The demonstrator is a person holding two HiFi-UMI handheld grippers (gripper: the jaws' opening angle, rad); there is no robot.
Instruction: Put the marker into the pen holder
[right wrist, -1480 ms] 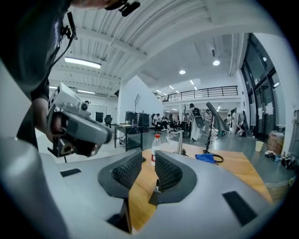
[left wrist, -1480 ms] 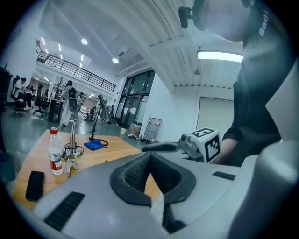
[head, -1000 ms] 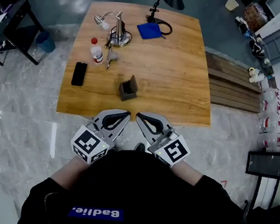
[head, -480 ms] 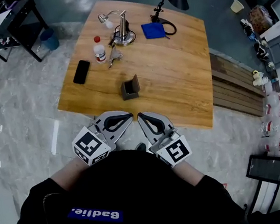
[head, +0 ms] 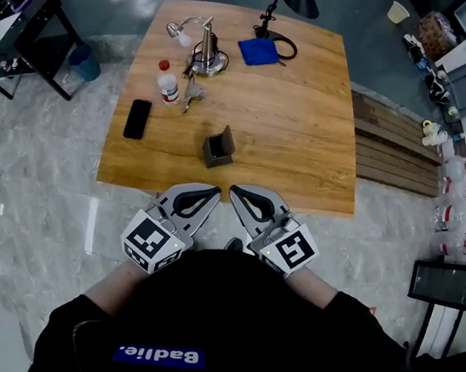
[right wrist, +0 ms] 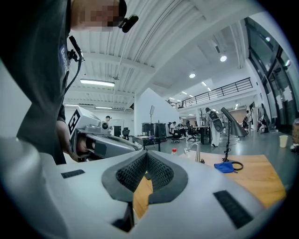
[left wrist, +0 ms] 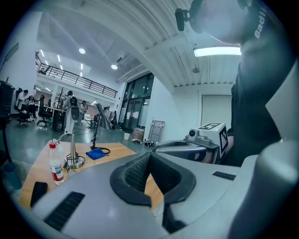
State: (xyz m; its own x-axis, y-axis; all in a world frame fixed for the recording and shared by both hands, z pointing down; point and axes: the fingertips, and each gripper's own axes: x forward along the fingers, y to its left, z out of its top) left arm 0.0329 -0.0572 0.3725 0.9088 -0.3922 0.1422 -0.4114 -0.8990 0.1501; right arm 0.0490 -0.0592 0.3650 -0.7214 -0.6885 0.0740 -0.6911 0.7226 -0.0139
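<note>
While pen holder (head: 218, 147) sits on table (head: 294, 129), capped bottle (head: 167, 83) beyond

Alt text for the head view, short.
From above, a person in a black shirt holds the left gripper and right gripper, both shut and empty, side by side at the near edge of a wooden table. On it are a dark square pen holder, a black phone, a red-capped clear bottle and a blue cloth.

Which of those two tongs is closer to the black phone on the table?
Left. The left tongs hang just off the table's near edge, diagonally right of the phone; the right tongs are beside them, farther right.
</note>
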